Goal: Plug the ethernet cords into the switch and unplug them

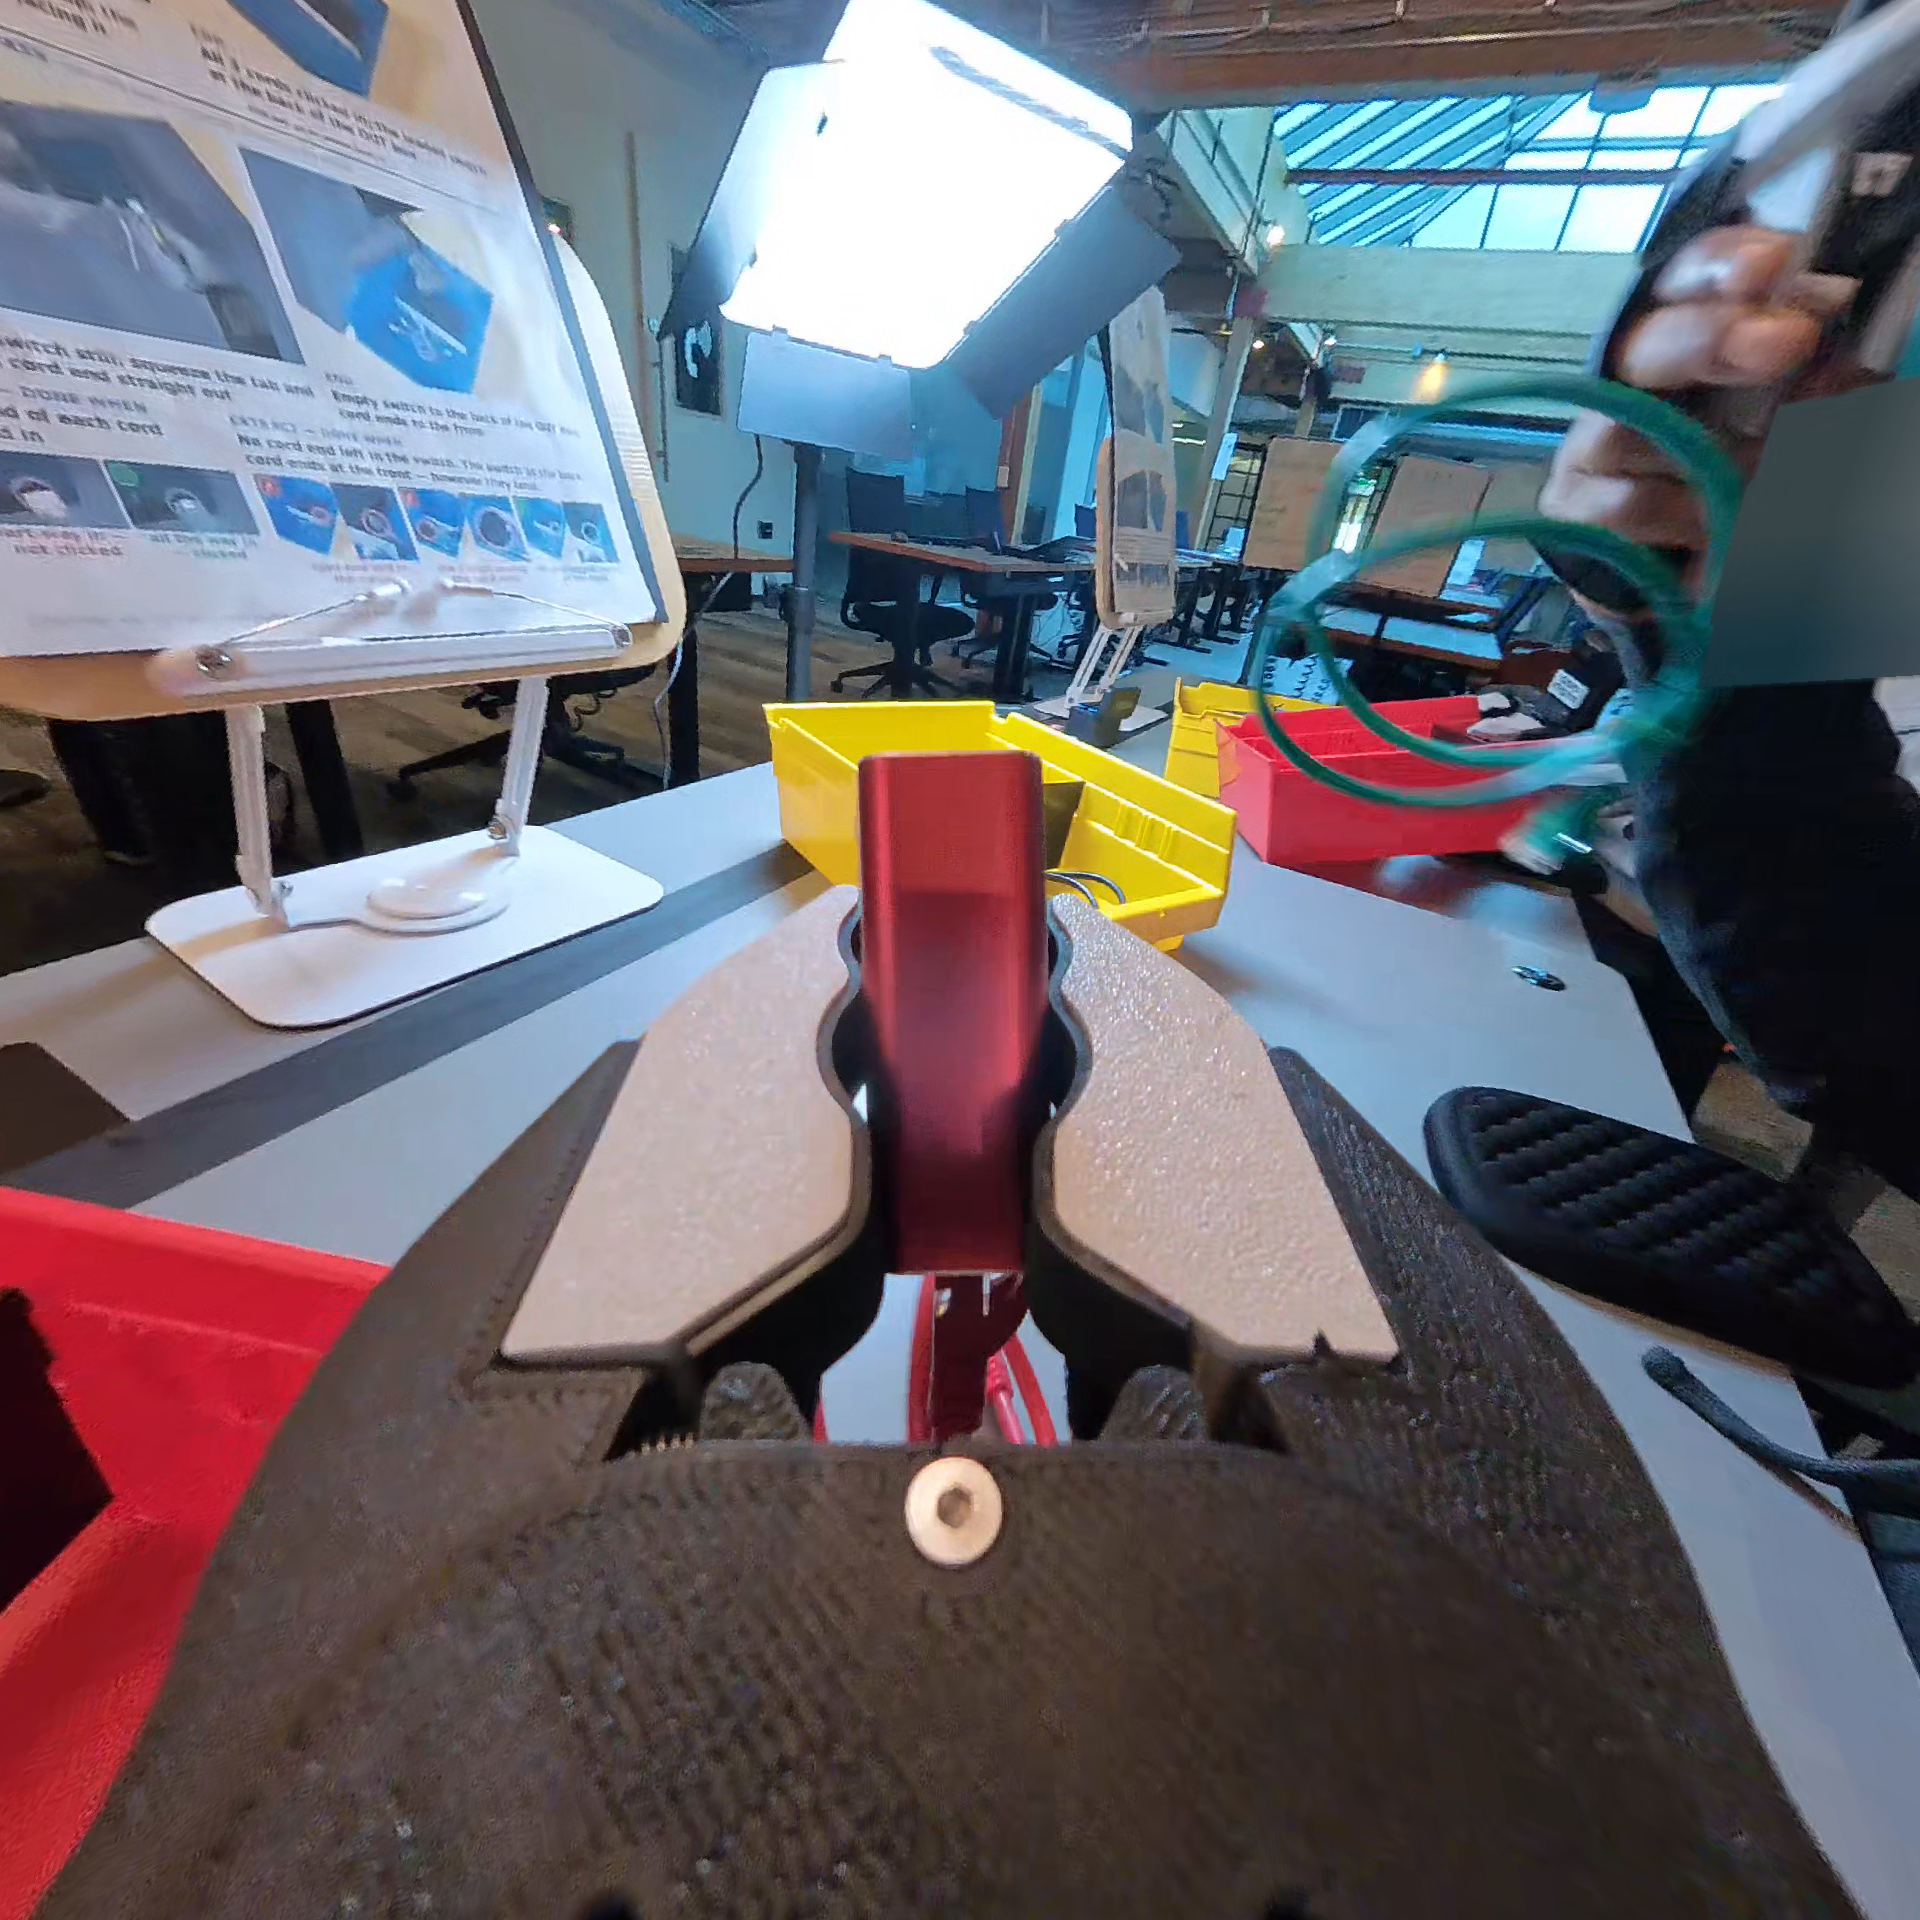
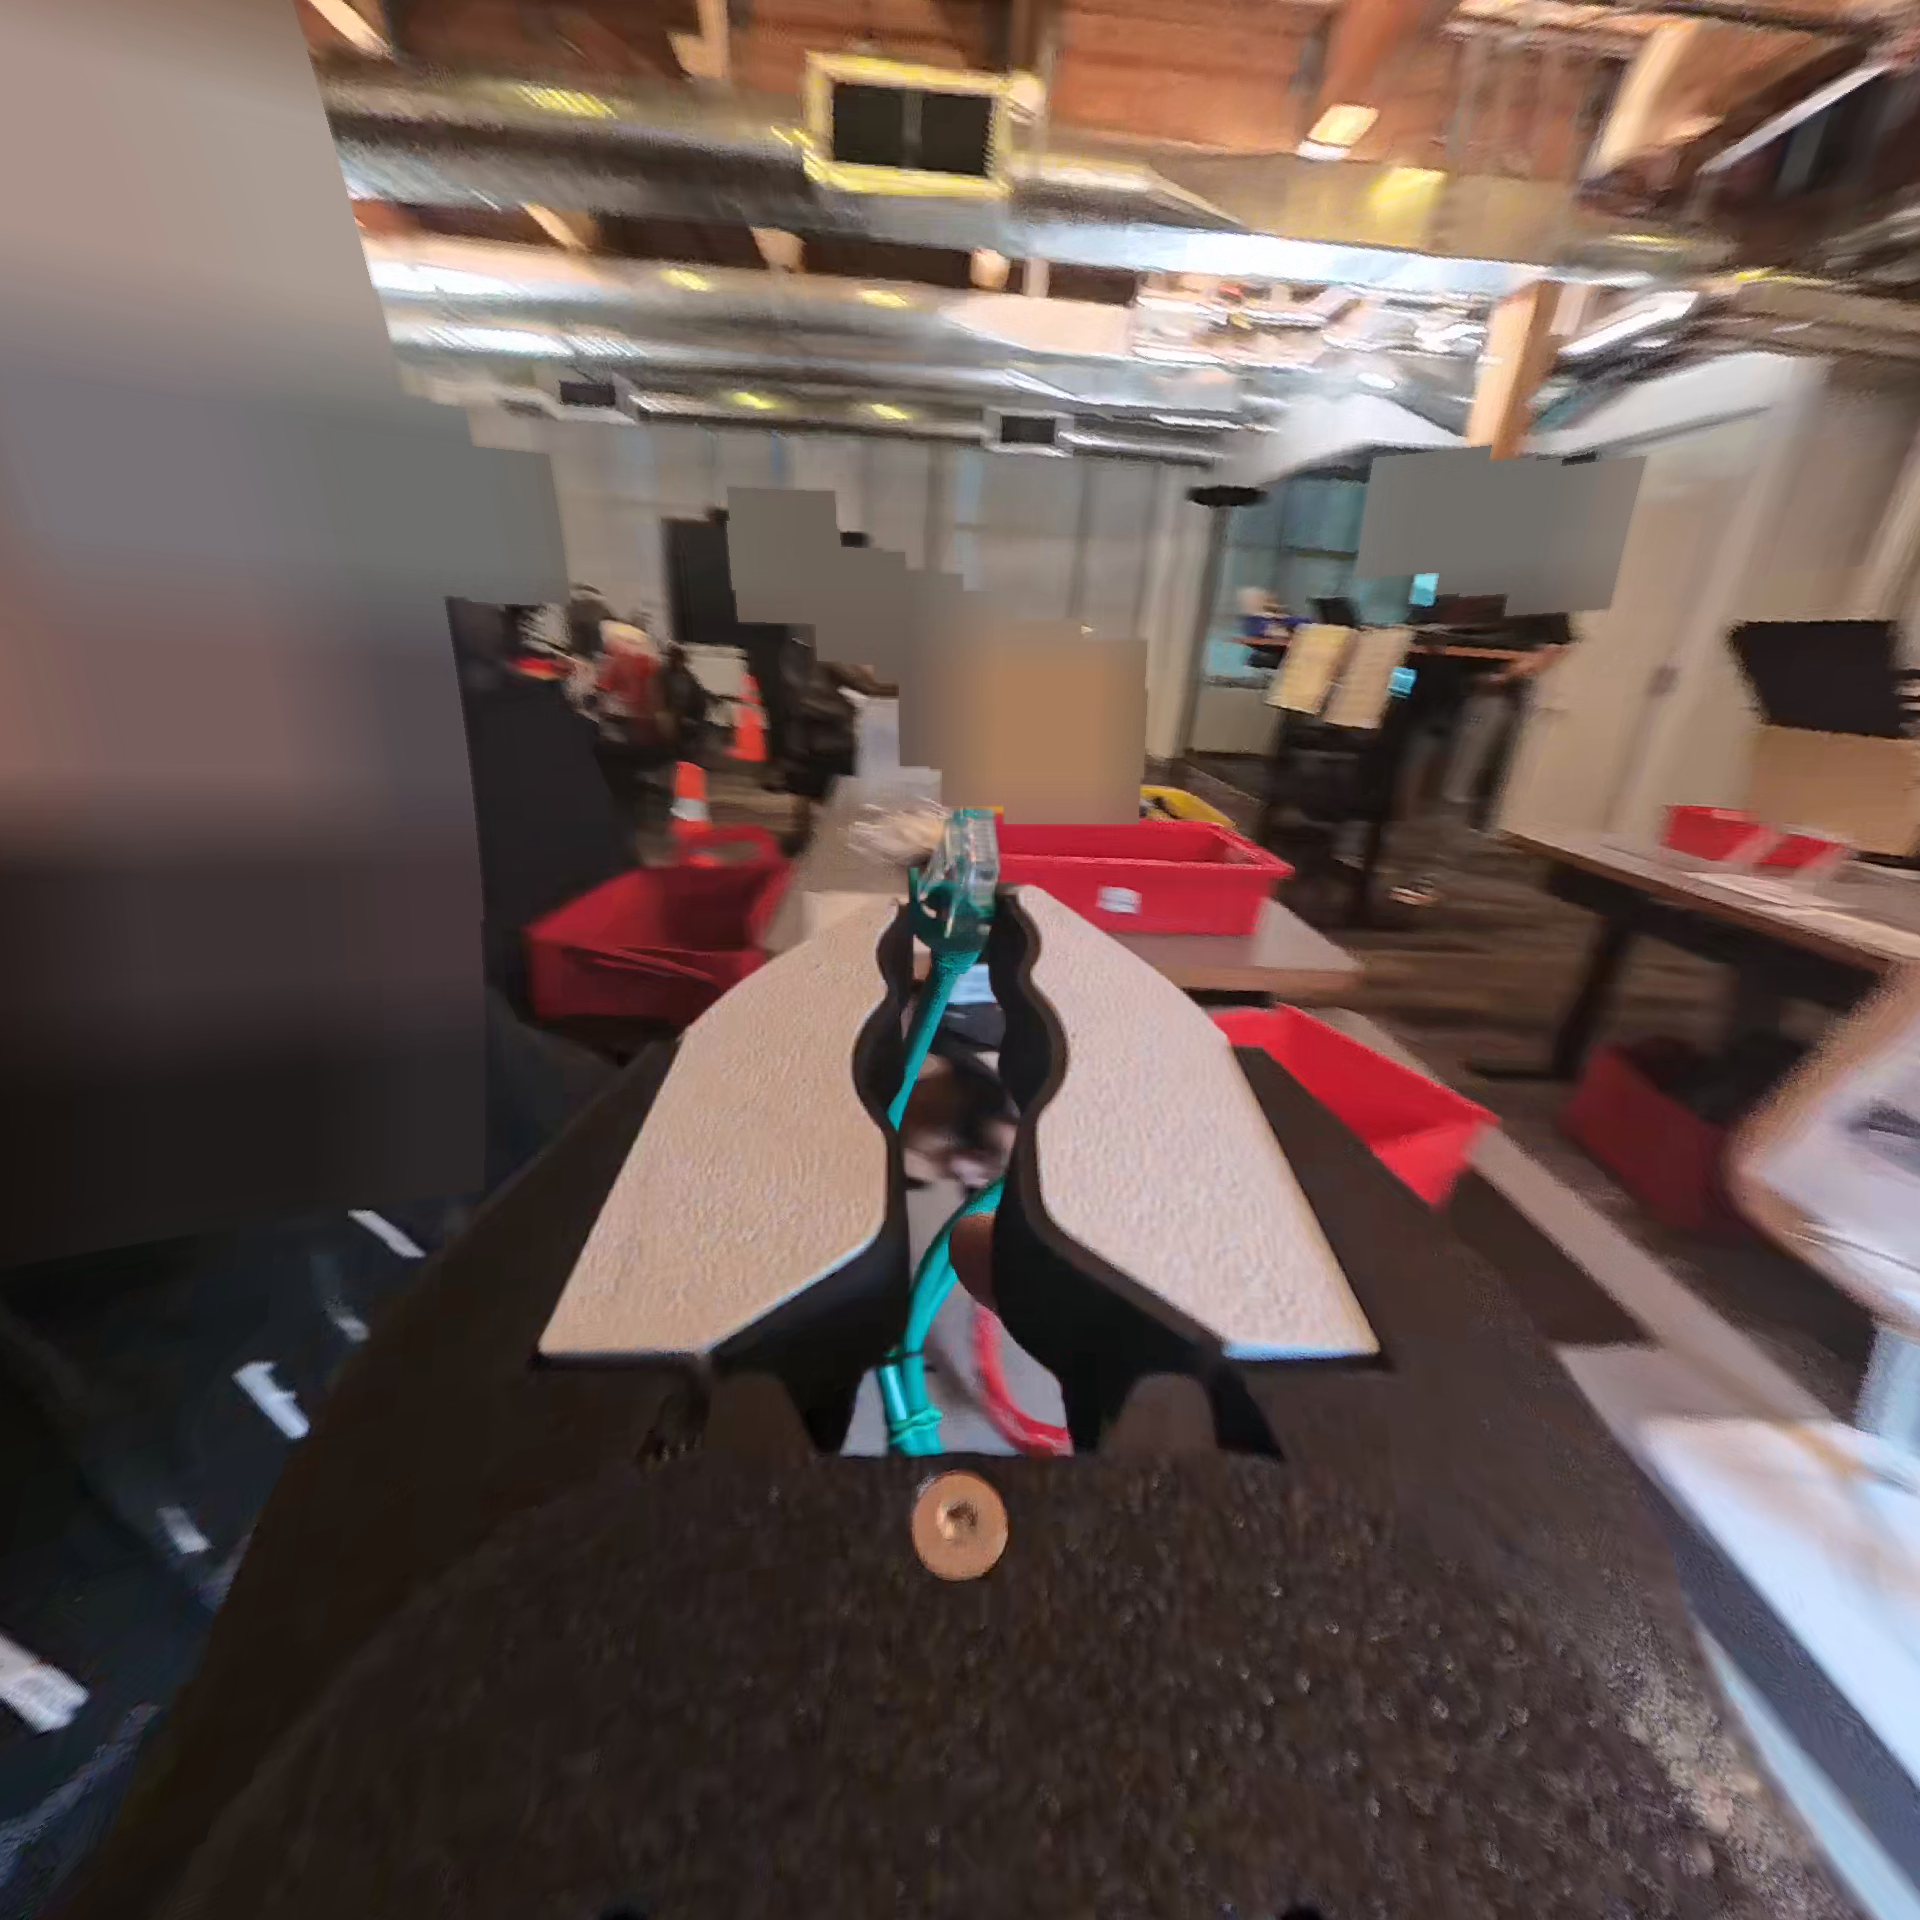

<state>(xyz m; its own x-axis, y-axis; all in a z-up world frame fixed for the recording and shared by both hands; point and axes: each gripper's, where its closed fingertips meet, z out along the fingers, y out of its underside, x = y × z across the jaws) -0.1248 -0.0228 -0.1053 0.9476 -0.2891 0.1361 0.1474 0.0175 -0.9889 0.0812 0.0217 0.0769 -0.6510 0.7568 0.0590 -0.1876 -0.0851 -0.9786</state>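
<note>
The left wrist view sits just behind its own tool [image 1: 951,935], low over the grey surface [image 1: 1351,997] and nearly level, facing across it toward a paper stand [image 1: 312,436], a yellow bin [image 1: 1132,821] and a bright lamp panel [image 1: 925,177]. The other tool shows far right, high up, in a person's hand [image 1: 1714,322].

The right wrist view rides behind its tool [image 2: 951,914], lifted and tilted upward, taking in ceiling ducts [image 2: 831,291] and distant red bins [image 2: 1143,873]; it is motion-blurred.

Both views show a green cord [image 1: 1496,613] [image 2: 914,1039]; otherwise they face different ways.
</note>
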